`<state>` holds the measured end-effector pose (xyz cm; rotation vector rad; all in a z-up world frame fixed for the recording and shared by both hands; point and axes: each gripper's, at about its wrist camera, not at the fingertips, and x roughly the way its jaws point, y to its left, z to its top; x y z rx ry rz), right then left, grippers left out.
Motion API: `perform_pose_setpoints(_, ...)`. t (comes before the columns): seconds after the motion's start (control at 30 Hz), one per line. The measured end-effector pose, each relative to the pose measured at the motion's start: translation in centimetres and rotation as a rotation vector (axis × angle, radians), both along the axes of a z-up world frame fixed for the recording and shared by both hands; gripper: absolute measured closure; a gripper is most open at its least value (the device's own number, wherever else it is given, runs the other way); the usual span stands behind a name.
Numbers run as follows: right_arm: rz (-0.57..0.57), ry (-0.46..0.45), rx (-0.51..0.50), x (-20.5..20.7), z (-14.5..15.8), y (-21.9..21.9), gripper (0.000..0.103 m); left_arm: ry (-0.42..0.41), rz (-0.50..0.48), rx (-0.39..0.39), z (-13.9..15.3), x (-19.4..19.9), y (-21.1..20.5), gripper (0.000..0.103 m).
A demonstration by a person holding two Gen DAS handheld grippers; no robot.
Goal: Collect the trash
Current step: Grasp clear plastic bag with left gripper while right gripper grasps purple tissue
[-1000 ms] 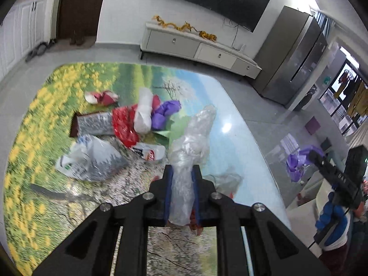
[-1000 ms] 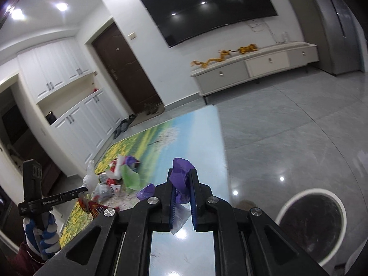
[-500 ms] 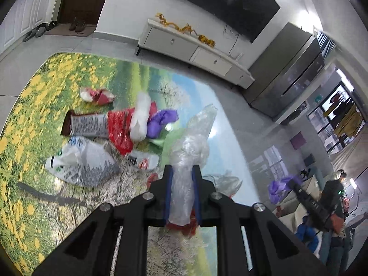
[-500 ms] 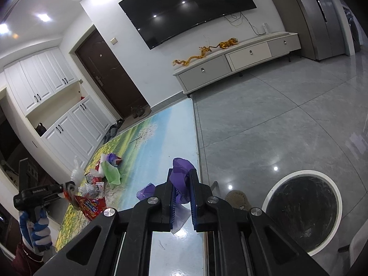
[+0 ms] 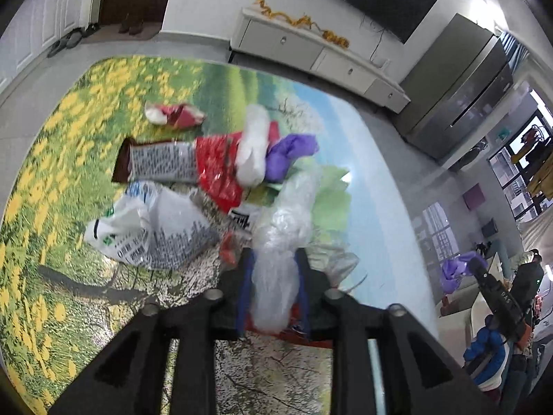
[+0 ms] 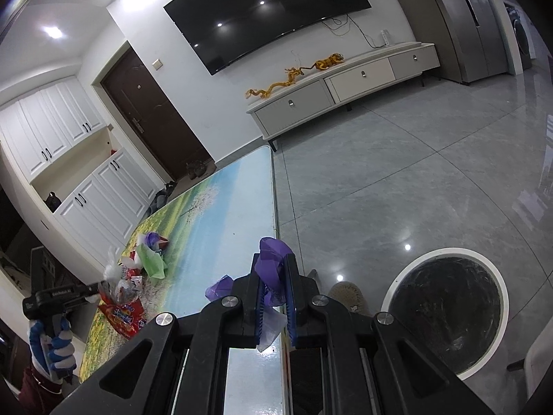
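L gripper (image 5: 274,285) has its jaws clenched on a crumpled clear plastic bag (image 5: 287,228), which sticks up fwd from between the blue pads; a red wrapper (image 5: 297,328) hangs under the same jaws (can't tell if it's pinched too). Below it is the bench (image 5: 52,180) w/ a flower-meadow print. Trash pile on the bench just ahead of the L gripper: white printed bag (image 5: 152,228), silver-and-brown packet (image 5: 159,164), shiny red wrapper (image 5: 217,169), white bag (image 5: 254,152), purple bag (image 5: 288,155), green bag (image 5: 328,204), all touching or overlapping. A small red-and-white wrapper (image 5: 174,116) lies apart, farther back.

R gripper (image 6: 274,294) is held over the bench's R edge, jaws grasping a purple plastic scrap (image 6: 273,263) w/ a clear tail hanging below. Another purple scrap (image 6: 219,285) sits on the bench just left of it. On the grey tile floor (image 6: 397,180), to the right of the R gripper, stands a round white-rimmed trash bin (image 6: 449,306) w/ a black liner, open top.
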<state>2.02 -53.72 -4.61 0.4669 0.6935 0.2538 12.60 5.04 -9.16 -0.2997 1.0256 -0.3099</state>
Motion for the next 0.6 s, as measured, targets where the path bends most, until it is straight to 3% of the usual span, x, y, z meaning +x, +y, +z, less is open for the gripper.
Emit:
perform_pose_setpoints(0.07,0.003,0.001,-0.005,0.0,0.0,0.2,0.092,0.006,0.003,0.007,-0.5,0.2,0.0,0.052)
perform_pose_setpoints(0.23,0.003,0.001,-0.014,0.2,0.3,0.3,0.092,0.020,-0.016,0.041,-1.2,0.9,-0.5,0.052)
perform_pose_setpoints(0.43,-0.008,0.020,-0.018,0.4,0.2,0.2,0.092,-0.014,-0.065,0.142,-1.0,1.7,-1.8,0.052)
perform_pose_setpoints(0.53,-0.009,0.028,-0.019,0.5,0.0,0.3,0.092,-0.009,-0.078,0.154,-1.1,2.0,-2.1,0.058)
perform_pose_setpoints(0.6,-0.009,0.032,-0.018,0.7,-0.2,0.3,0.092,0.008,-0.076,0.149,-1.5,2.0,-2.1,0.071)
